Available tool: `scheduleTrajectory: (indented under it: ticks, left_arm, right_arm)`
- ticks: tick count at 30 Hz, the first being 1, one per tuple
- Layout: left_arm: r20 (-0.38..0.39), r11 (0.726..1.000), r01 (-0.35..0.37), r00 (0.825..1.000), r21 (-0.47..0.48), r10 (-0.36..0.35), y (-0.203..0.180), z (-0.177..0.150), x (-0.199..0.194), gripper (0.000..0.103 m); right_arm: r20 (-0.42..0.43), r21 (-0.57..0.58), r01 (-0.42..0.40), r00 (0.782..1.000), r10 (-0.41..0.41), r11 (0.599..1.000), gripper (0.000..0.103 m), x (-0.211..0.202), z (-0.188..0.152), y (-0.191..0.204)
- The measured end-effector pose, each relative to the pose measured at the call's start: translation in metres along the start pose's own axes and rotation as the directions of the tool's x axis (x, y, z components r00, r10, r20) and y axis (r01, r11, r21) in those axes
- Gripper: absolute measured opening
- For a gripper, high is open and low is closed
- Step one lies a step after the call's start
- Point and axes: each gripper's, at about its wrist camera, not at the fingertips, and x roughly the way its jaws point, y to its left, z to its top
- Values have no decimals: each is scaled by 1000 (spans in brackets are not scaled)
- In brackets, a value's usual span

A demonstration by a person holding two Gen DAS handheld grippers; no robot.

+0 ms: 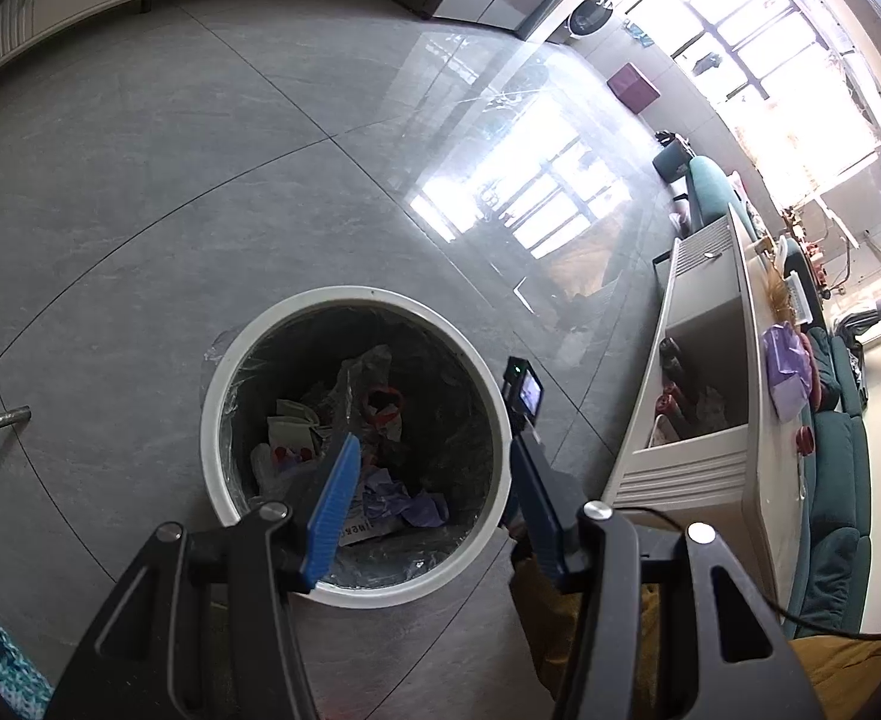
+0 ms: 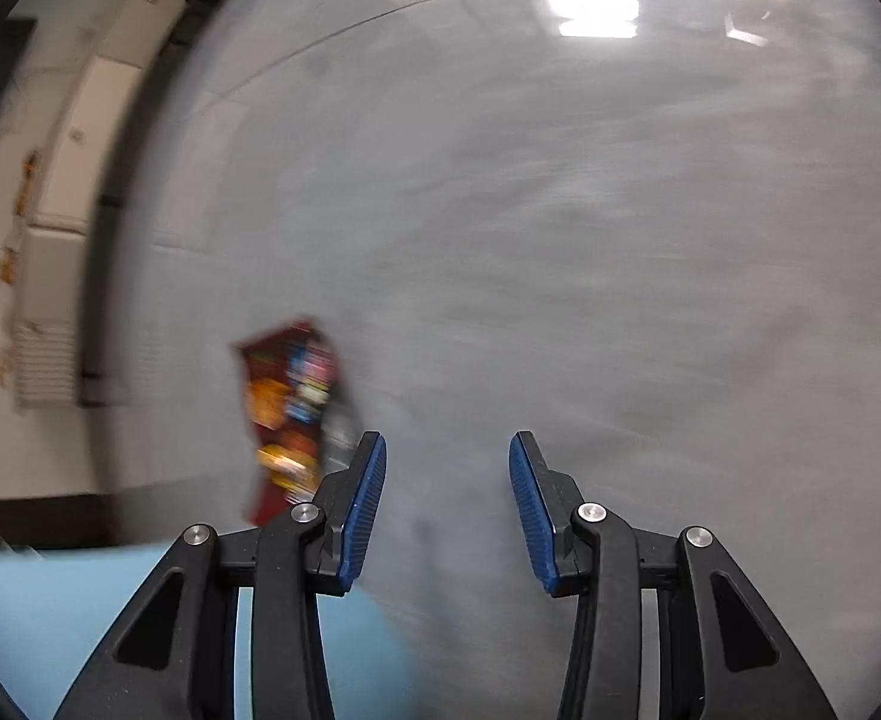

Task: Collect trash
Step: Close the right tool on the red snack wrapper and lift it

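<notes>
Grey floor tiles (image 1: 200, 180) run through an open living space, with pale cabinets along the far wall and bright windows at one end. A white-rimmed trash bin (image 1: 503, 420), lined with clear plastic, stands on the floor and holds crumpled wrappers, paper and purple scraps.

Left tongs (image 1: 434, 480) hang above the bin's mouth, angled steeply down, the jaws partly apart with nothing between them. The other unit's camera body shows just past the bin's rim.

Right tongs (image 2: 446, 504) point steeply down at bare floor; that view is smeared by motion. Their jaws stand partly apart and empty. A red snack wrapper (image 2: 290, 414) lies on the floor ahead and to the left of the left pad, outside the gap, its long axis running roughly along the pointing direction.

Judgement: the right hand is the nearer one to the wrapper, and must shift left before the jaws can straddle it. A light blue surface (image 2: 50, 612) sits low at the left edge.
</notes>
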Motion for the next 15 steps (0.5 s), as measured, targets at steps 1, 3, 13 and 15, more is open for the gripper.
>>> scheduleTrajectory:
  ticks: [1, 3, 13, 15]
  left_arm:
    - [-1, 1000, 1, 1000, 3, -1, 0, 0, 0, 50]
    - [-3, 1000, -4, 1000, 10, 4, -1, 0, 1, 50]
    - [-19, 1000, -23, 1000, -10, 22, 2, 2, 5, 50]
    - [-23, 1000, -20, 1000, -12, 20, 2, 3, 5, 50]
  right_arm:
    - [8, -3, -27, 1000, 27, 1000, 48, -5, -1, -2]
    - [26, -5, -124, 992, 124, 992, 48, -9, 4, 4]
    - [-150, 13, -461, 876, 458, 887, 62, 59, 34, 74]
    - [-190, 11, -443, 879, 437, 897, 62, 80, 34, 84]
